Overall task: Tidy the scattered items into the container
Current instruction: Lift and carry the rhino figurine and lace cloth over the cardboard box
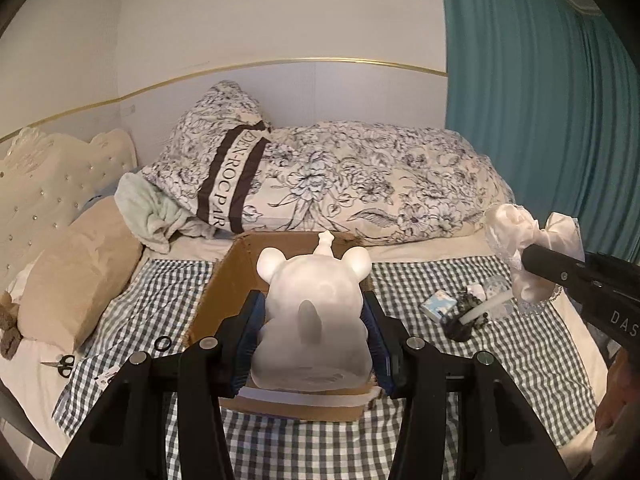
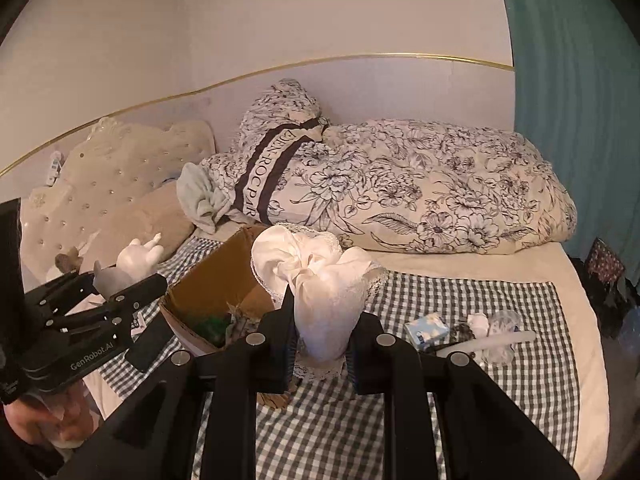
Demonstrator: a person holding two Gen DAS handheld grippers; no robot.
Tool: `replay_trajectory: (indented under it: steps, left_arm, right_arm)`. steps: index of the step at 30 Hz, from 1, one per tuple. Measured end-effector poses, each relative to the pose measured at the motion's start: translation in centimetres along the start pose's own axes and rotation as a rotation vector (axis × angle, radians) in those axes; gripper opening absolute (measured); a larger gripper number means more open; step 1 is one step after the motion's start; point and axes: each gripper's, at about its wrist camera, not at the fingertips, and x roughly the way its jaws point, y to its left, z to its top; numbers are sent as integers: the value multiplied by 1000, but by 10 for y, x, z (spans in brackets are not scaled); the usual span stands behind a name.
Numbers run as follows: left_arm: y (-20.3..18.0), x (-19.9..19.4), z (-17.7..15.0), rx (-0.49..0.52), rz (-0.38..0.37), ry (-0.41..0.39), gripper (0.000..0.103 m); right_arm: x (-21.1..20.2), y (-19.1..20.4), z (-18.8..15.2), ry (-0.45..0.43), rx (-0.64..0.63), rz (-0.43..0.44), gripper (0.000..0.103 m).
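Note:
My left gripper [image 1: 314, 320] is shut on a white bear figurine [image 1: 316, 312] and holds it above the open cardboard box [image 1: 228, 276]. The figurine also shows in the right wrist view [image 2: 136, 260], left of the box [image 2: 208, 280]. My right gripper [image 2: 322, 330] is shut on a white lace-trimmed satin bow [image 2: 320, 280], held just right of the box; the bow also shows at the right in the left wrist view [image 1: 516, 236]. A small blue packet [image 2: 426, 330], a white stick [image 2: 504, 340] and a dark small item [image 1: 464, 320] lie together on the checked blanket.
The box holds green and grey items [image 2: 224, 324]. Scissors [image 1: 62, 364] and a black ring [image 1: 162, 343] lie at the bed's left edge. A rolled floral duvet [image 2: 420, 188], a beige pillow [image 1: 76, 280] and a tufted headboard [image 1: 52, 184] lie behind. A teal curtain [image 1: 540, 100] hangs at right.

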Motion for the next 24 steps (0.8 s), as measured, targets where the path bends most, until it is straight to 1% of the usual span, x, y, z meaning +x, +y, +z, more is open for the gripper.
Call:
replay_trajectory:
  steps: [3, 8, 13, 19, 21, 24]
  left_arm:
    - [8, 1, -1, -24, 1, 5, 50]
    - [21, 9, 2, -39, 22, 15, 50]
    - [36, 22, 4, -47, 43, 34, 50]
    - [52, 42, 5, -64, 72, 57, 50]
    - [54, 49, 3, -71, 73, 77, 50]
    - [51, 57, 2, -48, 70, 94, 50]
  right_arm:
    - [7, 9, 6, -3, 1, 19, 19]
    - [24, 31, 19, -11, -24, 55, 19]
    - [49, 47, 20, 6, -59, 77, 19]
    - [76, 44, 10, 44, -74, 84, 19]
    - [84, 42, 7, 53, -75, 83, 19]
    - [101, 40, 2, 84, -87, 80, 19]
